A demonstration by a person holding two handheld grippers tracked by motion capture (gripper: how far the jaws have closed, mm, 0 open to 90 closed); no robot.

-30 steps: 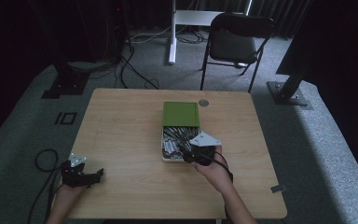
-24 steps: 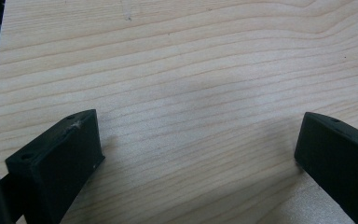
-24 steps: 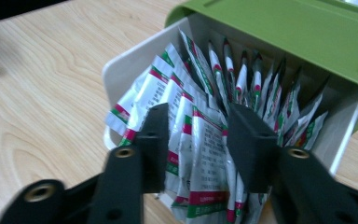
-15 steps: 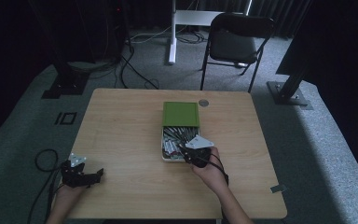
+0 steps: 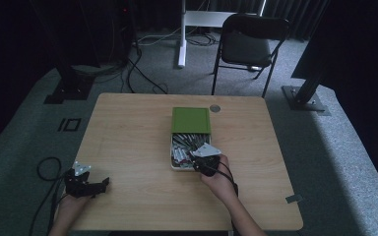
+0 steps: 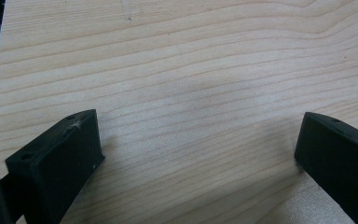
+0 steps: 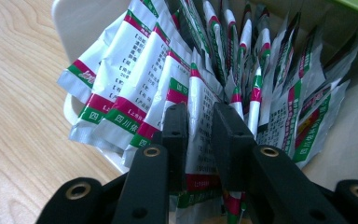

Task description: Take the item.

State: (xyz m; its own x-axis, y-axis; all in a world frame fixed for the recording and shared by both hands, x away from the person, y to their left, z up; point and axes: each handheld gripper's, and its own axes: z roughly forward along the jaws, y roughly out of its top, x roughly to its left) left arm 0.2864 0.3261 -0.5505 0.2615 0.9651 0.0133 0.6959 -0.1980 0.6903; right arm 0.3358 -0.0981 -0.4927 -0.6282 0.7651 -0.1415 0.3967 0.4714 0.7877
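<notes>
Right gripper (image 7: 199,122): down in the near end of the box, jaws pinched on a single sachet, one jaw on each face of it.
Sachet (image 7: 200,105): silver foil with green and red bands and printed text, standing on edge in the middle of the pack, its upper part showing above the jaws.
Other sachets (image 7: 135,79): fanned out to both sides of the held one, same foil and bands, packed close and leaning against each other.
Box (image 5: 175,166): white tray just right of the table's centre, long side running near to far, stuffed with sachets.
Lid (image 5: 191,120): green, lying over the far half of the box, so the near half is open.
Right hand (image 5: 217,176): just near of the box, wrist coming in from the near edge.
Left gripper (image 6: 198,144): jaws wide apart, nothing between them but bare wood.
Left gripper's place (image 5: 84,183): near-left corner of the table, well apart from the box, cable trailing off the left edge.
Table (image 5: 128,132): pale wood, grain clear in the left gripper view.
Small round disc (image 5: 214,108): on the table just beyond the lid's far-right corner.
Chair (image 5: 248,46): black folding one, on the floor beyond the far edge.
</notes>
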